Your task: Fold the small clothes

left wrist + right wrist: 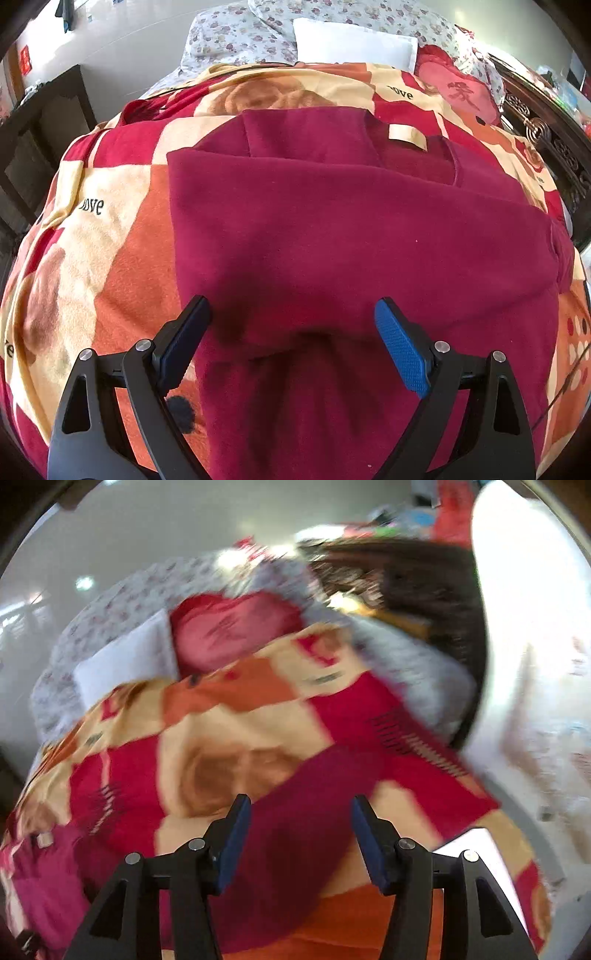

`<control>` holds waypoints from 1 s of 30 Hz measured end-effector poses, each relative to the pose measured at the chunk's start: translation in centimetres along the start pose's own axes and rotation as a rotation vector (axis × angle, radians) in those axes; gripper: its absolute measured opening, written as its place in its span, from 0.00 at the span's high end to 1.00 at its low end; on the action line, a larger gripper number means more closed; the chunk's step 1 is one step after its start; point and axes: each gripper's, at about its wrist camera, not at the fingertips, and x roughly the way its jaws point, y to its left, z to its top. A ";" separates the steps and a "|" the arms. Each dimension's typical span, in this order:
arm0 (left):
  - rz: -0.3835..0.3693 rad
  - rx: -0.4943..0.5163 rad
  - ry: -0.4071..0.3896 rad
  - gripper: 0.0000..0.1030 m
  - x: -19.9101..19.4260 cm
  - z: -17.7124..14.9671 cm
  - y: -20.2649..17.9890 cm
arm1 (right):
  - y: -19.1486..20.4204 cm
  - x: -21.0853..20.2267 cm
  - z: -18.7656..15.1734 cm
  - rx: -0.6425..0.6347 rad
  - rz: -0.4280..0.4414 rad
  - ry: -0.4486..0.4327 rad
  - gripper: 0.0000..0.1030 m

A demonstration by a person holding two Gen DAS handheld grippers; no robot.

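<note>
Covering bed: patchwork blanket | maroon garment | floral pillows

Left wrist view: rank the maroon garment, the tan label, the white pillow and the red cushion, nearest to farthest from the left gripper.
1. maroon garment, right under the left gripper
2. tan label, at its far end
3 and 4. white pillow, top centre, and red cushion, top right: too close to call

Shirt lies flat on blanket, w/ left gripper over its near edge. Pillows sit behind blanket, at far end.
</note>
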 end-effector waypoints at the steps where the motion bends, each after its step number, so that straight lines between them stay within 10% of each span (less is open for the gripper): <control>1: 0.001 0.004 0.002 0.12 0.0 0.0 -0.1 | 0.5 0.9 0.2 0.006 0.012 0.019 0.48; 11: 0.025 -0.001 0.018 0.12 0.4 0.0 0.5 | 0.5 12.6 1.9 0.008 -0.243 0.325 0.47; 13: 0.024 -0.011 0.022 0.12 0.6 0.0 0.6 | -0.4 13.3 1.5 0.033 -0.208 0.344 0.47; 17: 0.028 -0.001 0.022 0.12 0.7 -0.1 0.4 | -2.3 12.0 1.2 0.101 -0.093 0.291 0.92; 30: 0.009 -0.014 -0.005 0.12 -1.2 -0.4 0.8 | -0.1 0.1 3.0 0.054 0.206 0.018 0.93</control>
